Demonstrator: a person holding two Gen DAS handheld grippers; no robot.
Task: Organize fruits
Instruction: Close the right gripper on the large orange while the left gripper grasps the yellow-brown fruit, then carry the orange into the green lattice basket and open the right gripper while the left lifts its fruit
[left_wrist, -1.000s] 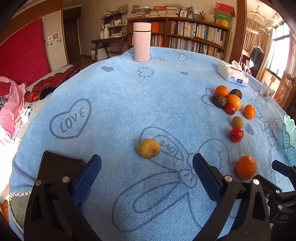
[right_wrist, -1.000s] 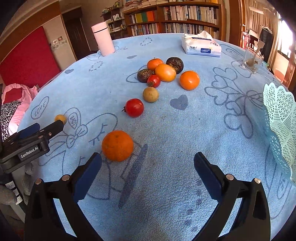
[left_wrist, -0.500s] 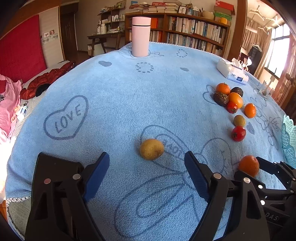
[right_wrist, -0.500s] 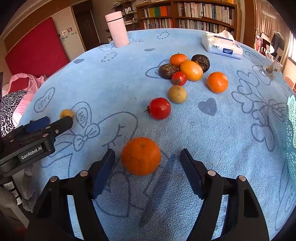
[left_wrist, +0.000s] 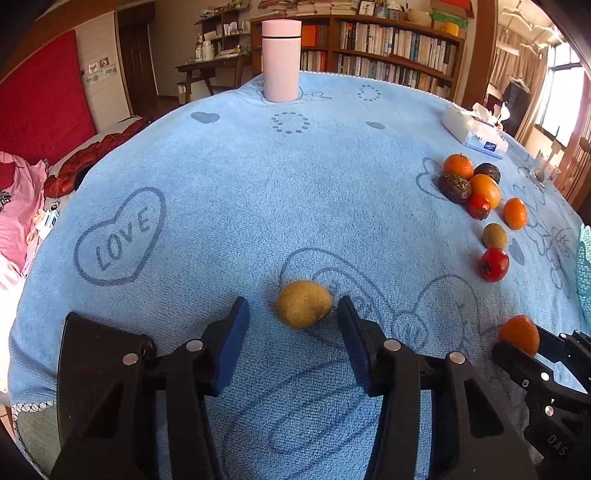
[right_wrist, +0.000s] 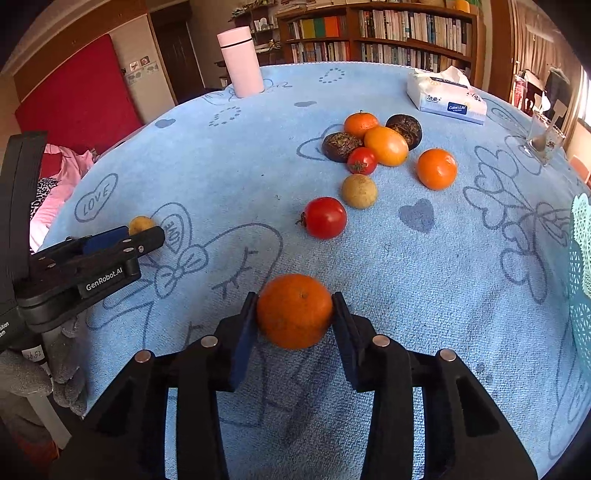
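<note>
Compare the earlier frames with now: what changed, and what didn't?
Both grippers were wide open and are closing. The right gripper now has its pads against the orange; the left gripper has come up around the yellow fruit, a gap still on one side. The fruit cluster, pink bottle and tissue pack lie unchanged.

Bookshelves (left_wrist: 388, 48) line the back wall, a red panel (left_wrist: 40, 96) fills the upper left (daylight enters a window (left_wrist: 561, 99), upper right).

Blue towel (left_wrist: 229, 206) on table: fruits, pink flask (left_wrist: 281, 61).
</note>
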